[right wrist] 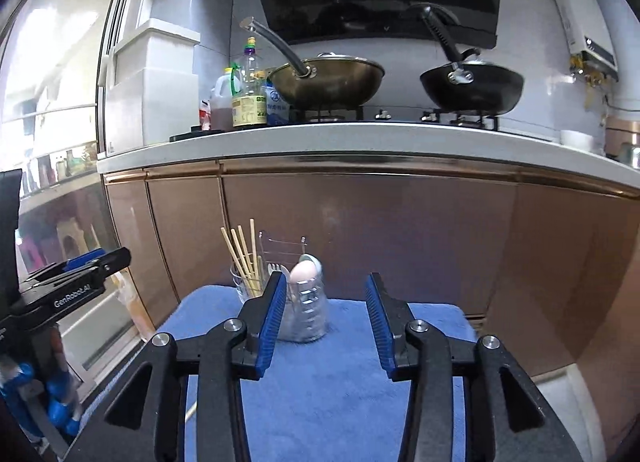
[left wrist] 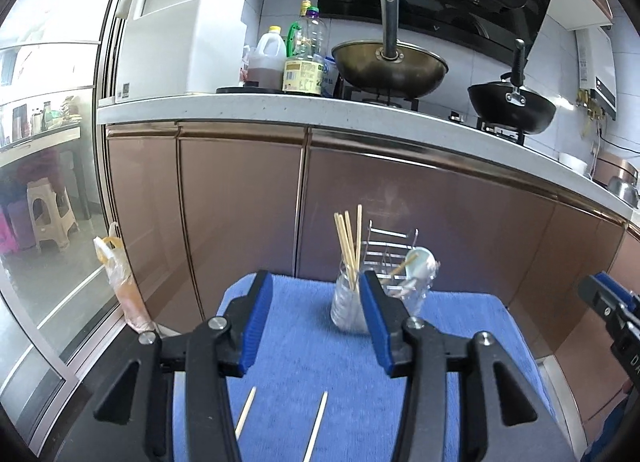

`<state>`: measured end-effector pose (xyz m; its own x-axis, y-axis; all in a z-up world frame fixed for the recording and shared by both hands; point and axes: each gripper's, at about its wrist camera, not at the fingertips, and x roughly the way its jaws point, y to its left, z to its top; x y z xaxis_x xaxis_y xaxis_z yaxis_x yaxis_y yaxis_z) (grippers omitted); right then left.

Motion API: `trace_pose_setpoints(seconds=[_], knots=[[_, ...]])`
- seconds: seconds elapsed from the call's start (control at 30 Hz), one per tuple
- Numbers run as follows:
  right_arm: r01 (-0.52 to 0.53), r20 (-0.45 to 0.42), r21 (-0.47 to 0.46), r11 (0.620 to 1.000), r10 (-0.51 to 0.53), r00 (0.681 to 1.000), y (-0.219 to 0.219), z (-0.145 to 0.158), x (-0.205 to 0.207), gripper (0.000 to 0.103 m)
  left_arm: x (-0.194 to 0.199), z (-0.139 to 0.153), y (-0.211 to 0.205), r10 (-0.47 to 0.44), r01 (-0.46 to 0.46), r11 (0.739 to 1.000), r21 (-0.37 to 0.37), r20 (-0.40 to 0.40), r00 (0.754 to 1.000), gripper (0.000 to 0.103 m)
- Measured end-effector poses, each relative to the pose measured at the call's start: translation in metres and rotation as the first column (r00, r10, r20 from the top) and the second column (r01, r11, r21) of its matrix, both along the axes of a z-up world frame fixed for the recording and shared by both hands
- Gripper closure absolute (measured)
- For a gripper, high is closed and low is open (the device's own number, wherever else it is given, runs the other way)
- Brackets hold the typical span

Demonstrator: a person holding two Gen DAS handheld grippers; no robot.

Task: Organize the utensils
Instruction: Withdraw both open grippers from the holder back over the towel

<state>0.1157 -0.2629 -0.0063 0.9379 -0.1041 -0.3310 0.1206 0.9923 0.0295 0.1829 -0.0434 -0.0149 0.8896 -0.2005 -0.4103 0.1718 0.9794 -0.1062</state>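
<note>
A blue cloth covers a small table. At its far edge stand two clear cups. The left cup holds several wooden chopsticks. The right cup holds spoons. Two loose chopsticks lie on the cloth below my left gripper, which is open and empty above the cloth. My right gripper is open and empty, just in front of the spoon cup. A metal wire rack stands behind the cups.
Brown cabinet doors rise right behind the table. The white counter above carries two woks and oil bottles. A glass sliding door is on the left, with a plastic bag by it.
</note>
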Motion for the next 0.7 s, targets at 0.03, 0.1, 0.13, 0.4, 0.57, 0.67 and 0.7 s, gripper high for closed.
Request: trace_pose_setpoints(seconds=[0.03, 0.1, 0.13, 0.4, 0.57, 0.67, 0.7], knots=[[0.008, 0.001, -0.006, 1.0, -0.008, 1.0, 0.0, 0.001, -0.006, 0.06, -0.005, 0.0, 0.002, 0.001, -0.001, 1.0, -0.002, -0.005, 1.0, 0.06], [0.023, 0.006, -0.019, 1.0, -0.023, 1.0, 0.0, 0.004, -0.017, 0.057, -0.013, -0.001, 0.006, 0.005, -0.005, 1.0, -0.004, -0.008, 1.0, 0.06], [0.034, 0.01, -0.033, 0.999, -0.034, 0.999, 0.001, 0.005, -0.023, 0.057, -0.016, -0.002, 0.008, 0.008, -0.008, 1.0, -0.004, -0.01, 1.0, 0.06], [0.043, 0.021, -0.072, 0.996, -0.042, 0.999, 0.009, 0.012, -0.048, 0.056, -0.037, -0.004, 0.026, 0.028, -0.028, 1.0, 0.002, -0.016, 0.999, 0.06], [0.013, 0.001, -0.07, 0.997, -0.013, 1.0, 0.018, 0.012, -0.053, 0.056, -0.035, -0.009, 0.04, 0.008, -0.007, 1.0, 0.011, -0.085, 0.996, 0.06], [-0.033, -0.041, -0.038, 0.999, 0.031, 0.999, 0.022, 0.007, -0.049, 0.056, -0.022, -0.017, 0.046, -0.026, 0.03, 0.999, 0.018, -0.18, 0.983, 0.06], [-0.055, -0.068, -0.013, 0.998, 0.054, 0.996, 0.023, 0.003, -0.045, 0.056, -0.019, -0.022, 0.048, -0.038, 0.042, 0.999, 0.017, -0.209, 0.977, 0.06]])
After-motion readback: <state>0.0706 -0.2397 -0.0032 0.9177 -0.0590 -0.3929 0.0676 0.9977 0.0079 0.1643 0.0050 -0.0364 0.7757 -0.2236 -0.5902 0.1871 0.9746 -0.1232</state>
